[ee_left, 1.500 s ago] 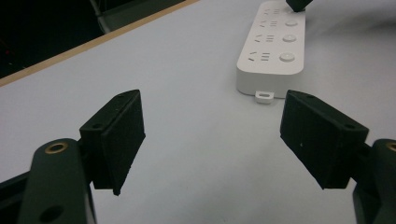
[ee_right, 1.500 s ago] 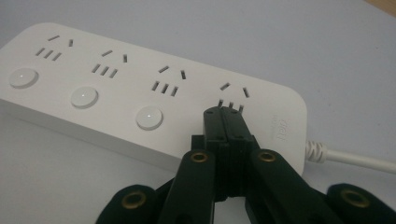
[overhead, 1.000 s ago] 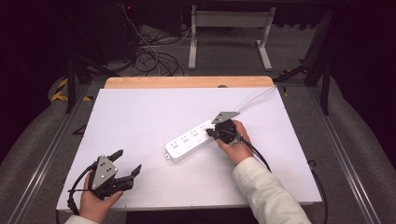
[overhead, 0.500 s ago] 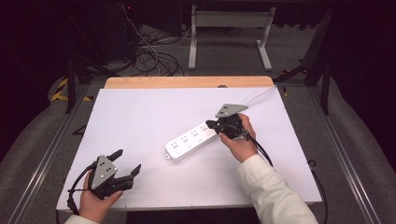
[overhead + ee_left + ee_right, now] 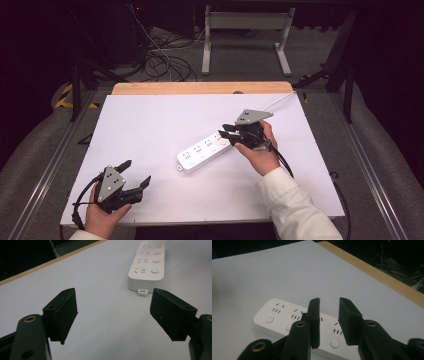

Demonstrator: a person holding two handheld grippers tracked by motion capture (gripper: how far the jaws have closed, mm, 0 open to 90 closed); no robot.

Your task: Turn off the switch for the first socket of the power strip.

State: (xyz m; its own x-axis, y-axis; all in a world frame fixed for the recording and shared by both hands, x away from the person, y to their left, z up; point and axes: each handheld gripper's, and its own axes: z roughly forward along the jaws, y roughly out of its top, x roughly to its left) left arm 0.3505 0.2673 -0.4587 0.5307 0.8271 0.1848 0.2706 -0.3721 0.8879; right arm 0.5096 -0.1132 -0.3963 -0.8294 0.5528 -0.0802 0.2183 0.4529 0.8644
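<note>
A white power strip [image 5: 205, 150] lies slantwise in the middle of the white table top [image 5: 150, 120], and its white cord [image 5: 277, 102] runs off to the far right. My right gripper [image 5: 223, 131] hovers over the strip's far end. Its jaws stand a narrow gap apart with nothing between them, and the sockets and buttons of the power strip [image 5: 279, 315] show just beneath my right gripper [image 5: 329, 302]. My left gripper [image 5: 136, 171] rests near the table's front left corner, wide open and empty. From my left gripper [image 5: 113, 312], the near end of the power strip [image 5: 147, 262] lies ahead to the right.
A wooden edge [image 5: 200, 88] borders the table's far side. Beyond it, tangled cables [image 5: 165, 60] lie on the floor beside a metal stand [image 5: 245, 30]. Each gripper trails a black cable off the table's front edge.
My right gripper has shifted a little toward the far right along the power strip. The left gripper and the strip have stayed put.
</note>
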